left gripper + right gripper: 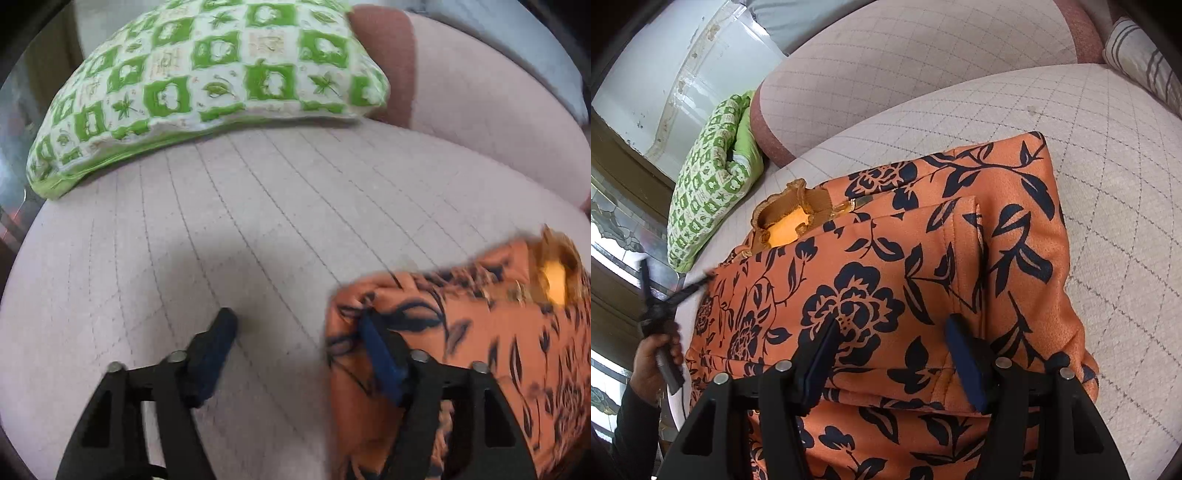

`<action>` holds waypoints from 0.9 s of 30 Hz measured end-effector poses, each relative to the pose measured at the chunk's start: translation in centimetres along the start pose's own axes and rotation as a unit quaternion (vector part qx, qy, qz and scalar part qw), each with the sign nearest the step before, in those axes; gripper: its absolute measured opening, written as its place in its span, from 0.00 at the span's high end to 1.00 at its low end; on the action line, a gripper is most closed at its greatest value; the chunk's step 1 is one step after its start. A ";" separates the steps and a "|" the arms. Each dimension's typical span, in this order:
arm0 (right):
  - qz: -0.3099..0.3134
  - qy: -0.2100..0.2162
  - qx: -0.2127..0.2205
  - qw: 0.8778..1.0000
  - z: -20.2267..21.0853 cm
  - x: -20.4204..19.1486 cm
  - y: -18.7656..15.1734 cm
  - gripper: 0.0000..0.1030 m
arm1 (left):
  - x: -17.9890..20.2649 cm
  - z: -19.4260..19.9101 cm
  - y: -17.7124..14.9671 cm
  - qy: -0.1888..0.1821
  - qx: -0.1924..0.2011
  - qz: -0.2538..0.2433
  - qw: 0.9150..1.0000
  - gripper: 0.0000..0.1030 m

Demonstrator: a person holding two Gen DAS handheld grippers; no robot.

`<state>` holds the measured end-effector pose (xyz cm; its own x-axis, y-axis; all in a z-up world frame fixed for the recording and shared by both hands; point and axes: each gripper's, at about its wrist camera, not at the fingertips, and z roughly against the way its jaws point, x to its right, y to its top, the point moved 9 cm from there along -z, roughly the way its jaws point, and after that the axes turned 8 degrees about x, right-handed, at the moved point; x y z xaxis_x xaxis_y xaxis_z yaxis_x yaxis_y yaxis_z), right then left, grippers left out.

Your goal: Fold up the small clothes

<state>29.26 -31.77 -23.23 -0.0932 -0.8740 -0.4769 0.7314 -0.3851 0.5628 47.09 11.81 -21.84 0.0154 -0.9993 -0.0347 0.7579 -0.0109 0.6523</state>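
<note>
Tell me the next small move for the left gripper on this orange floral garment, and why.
Probably slide the left gripper a little further onto the orange floral garment and close on its side edge. Its jaws stand open: one finger is over the fabric, the other over the bare sofa cushion. The garment already looks partly folded, with the right gripper open above the folded flap.
</note>
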 end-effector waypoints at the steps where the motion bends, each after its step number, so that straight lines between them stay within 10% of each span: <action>1: -0.002 0.000 -0.001 1.000 0.0 0.0 0.0 0.38 | -0.2 0.1 0.1 0.003 -0.004 0.009 1.000 0.20; 9: 0.017 0.021 0.046 0.999 3.1 -1.8 2.5 0.38 | -1.8 8.8 -1.6 -0.026 0.072 0.002 0.997 0.20; 16: -0.109 0.054 0.034 0.992 -1.3 2.6 4.3 0.32 | -0.2 11.1 -6.5 -0.046 0.053 -0.025 0.997 0.20; 18: -0.105 0.044 0.052 0.992 0.5 1.8 4.6 0.32 | 0.4 8.4 -9.1 -0.017 -0.011 -0.060 0.998 0.19; 27: 0.042 -0.008 0.053 0.998 14.3 -0.6 -3.5 0.30 | -1.2 20.4 -10.2 -0.100 0.070 -0.005 0.992 0.18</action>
<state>17.07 -34.10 -15.21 -0.0465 -0.9086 -0.4152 0.6612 -0.3395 0.6690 26.01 12.36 -13.05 -0.1322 -0.9861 0.1007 0.6585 -0.0115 0.7525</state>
